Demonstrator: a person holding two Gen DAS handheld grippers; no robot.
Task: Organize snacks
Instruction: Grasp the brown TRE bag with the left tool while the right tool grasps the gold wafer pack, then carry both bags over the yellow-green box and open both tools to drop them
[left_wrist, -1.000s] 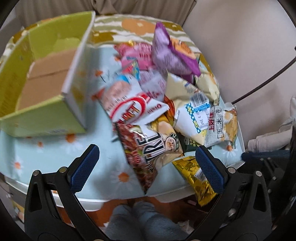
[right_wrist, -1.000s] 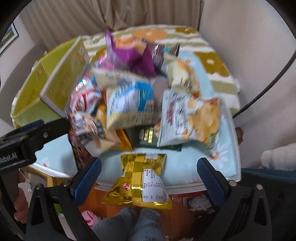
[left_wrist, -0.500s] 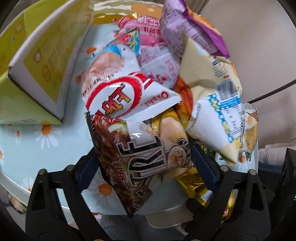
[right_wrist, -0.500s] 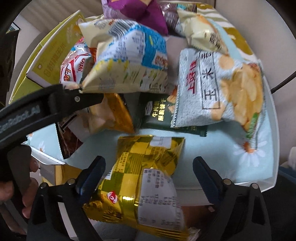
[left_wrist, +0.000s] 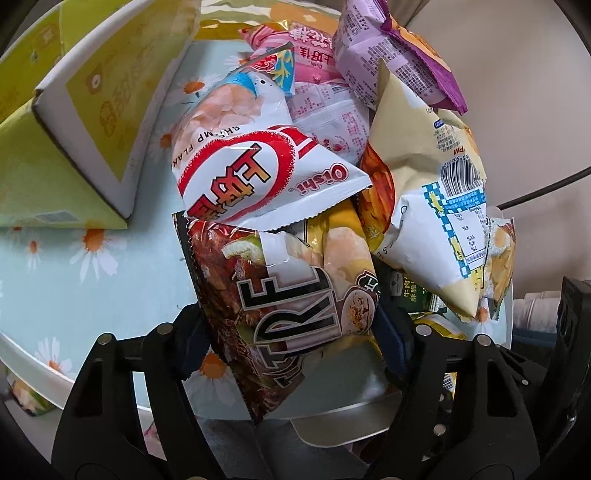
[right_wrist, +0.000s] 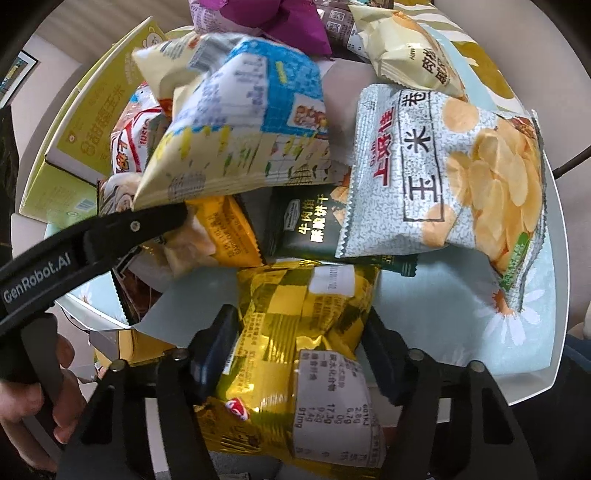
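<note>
A pile of snack bags lies on a daisy-print tabletop (left_wrist: 55, 280). In the left wrist view my left gripper (left_wrist: 291, 332) straddles the dark red-brown "TRE" bag (left_wrist: 280, 317), its blue pads against the bag's sides. In the right wrist view my right gripper (right_wrist: 299, 350) straddles the gold checkered bag (right_wrist: 303, 332) that hangs over the table's front edge, its pads pressing both sides. The left gripper's arm (right_wrist: 85, 247) crosses that view at the left. A yellow-green cardboard box (left_wrist: 74, 122) stands open at the left.
The pile holds a white-red Oishi bag (left_wrist: 251, 173), a cream bag with a barcode (left_wrist: 432, 206), a purple bag (left_wrist: 388, 48), a pink bag (left_wrist: 306, 55), a grey chips bag (right_wrist: 443, 173) and a dark green packet (right_wrist: 310, 225). A black cable (left_wrist: 546, 184) runs along the wall.
Both grippers have moved forward onto the pile and narrowed: the left around the TRE bag, the right around the gold bag at the table edge.
</note>
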